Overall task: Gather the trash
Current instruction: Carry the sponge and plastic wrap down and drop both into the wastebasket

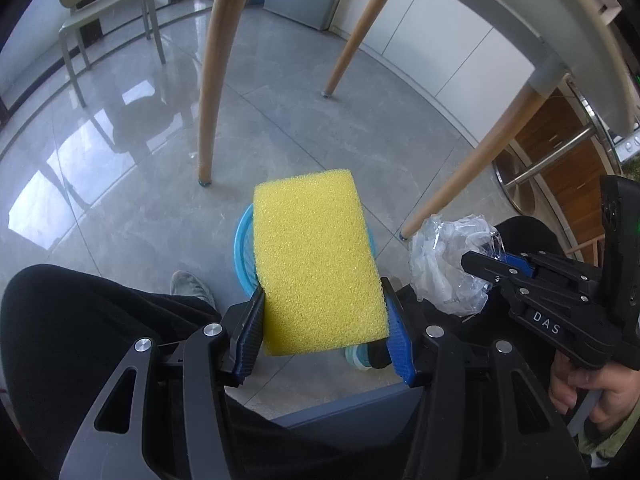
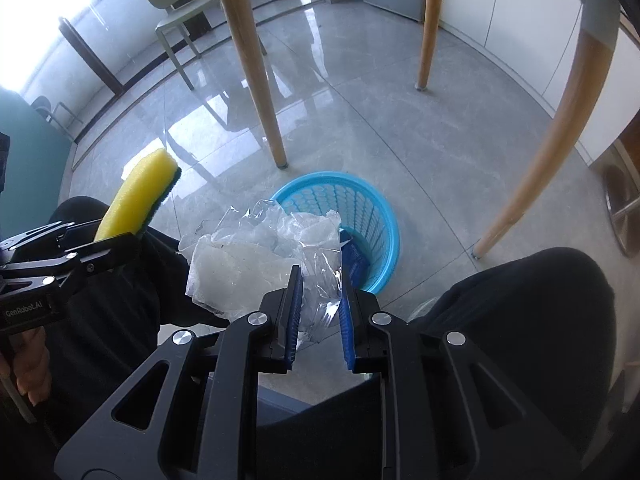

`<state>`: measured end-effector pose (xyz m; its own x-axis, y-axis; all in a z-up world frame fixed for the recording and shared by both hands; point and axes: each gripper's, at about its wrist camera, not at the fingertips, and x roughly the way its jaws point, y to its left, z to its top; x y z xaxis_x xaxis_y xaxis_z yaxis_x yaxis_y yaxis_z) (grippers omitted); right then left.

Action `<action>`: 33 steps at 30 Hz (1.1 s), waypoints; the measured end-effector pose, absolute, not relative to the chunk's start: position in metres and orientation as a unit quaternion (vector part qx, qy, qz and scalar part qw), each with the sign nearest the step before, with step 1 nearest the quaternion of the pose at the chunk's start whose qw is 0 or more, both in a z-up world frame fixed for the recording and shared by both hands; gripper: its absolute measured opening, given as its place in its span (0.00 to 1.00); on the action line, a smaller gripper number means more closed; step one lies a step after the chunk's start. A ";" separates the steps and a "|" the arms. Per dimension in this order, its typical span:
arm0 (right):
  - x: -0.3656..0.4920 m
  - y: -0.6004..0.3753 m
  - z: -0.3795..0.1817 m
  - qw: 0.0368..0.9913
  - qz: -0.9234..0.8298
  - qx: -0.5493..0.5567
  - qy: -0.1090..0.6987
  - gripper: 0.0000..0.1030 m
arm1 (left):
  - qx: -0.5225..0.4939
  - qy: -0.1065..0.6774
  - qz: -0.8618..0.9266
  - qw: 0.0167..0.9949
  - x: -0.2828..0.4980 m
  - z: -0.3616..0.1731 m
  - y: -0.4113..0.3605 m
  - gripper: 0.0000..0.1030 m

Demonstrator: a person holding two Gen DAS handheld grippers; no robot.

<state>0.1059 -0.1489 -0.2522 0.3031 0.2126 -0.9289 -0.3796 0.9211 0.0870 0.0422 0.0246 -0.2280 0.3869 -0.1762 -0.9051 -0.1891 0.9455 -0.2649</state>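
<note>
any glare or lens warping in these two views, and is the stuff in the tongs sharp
Left wrist: window glare on the glossy floor, fisheye bows the table legs; the sponge is sharp. Right wrist: blown-out light at upper left, floor reflections, curved legs; the crumpled plastic is crisp above the blue basket.

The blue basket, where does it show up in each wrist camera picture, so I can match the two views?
Left wrist: the blue basket sits at centre, mostly hidden behind the yellow sponge that the left gripper holds.
Right wrist: the basket stands in plain view right of centre, just beyond the crumpled clear plastic in the right gripper.
Shared landmark: the sponge, lower left in the right view.
</note>
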 end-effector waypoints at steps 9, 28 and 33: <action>0.129 -0.142 -0.291 0.784 0.167 -0.066 0.595 0.16 | -0.178 0.583 0.014 0.793 0.066 -0.258 0.032 0.51; 0.192 -0.146 -0.377 0.733 0.106 -0.013 0.672 0.16 | -0.190 0.638 0.011 0.747 0.120 -0.325 0.038 0.51; 0.206 -0.147 -0.399 0.721 0.089 -0.012 0.687 0.17 | -0.189 0.666 0.002 0.721 0.134 -0.354 0.039 0.51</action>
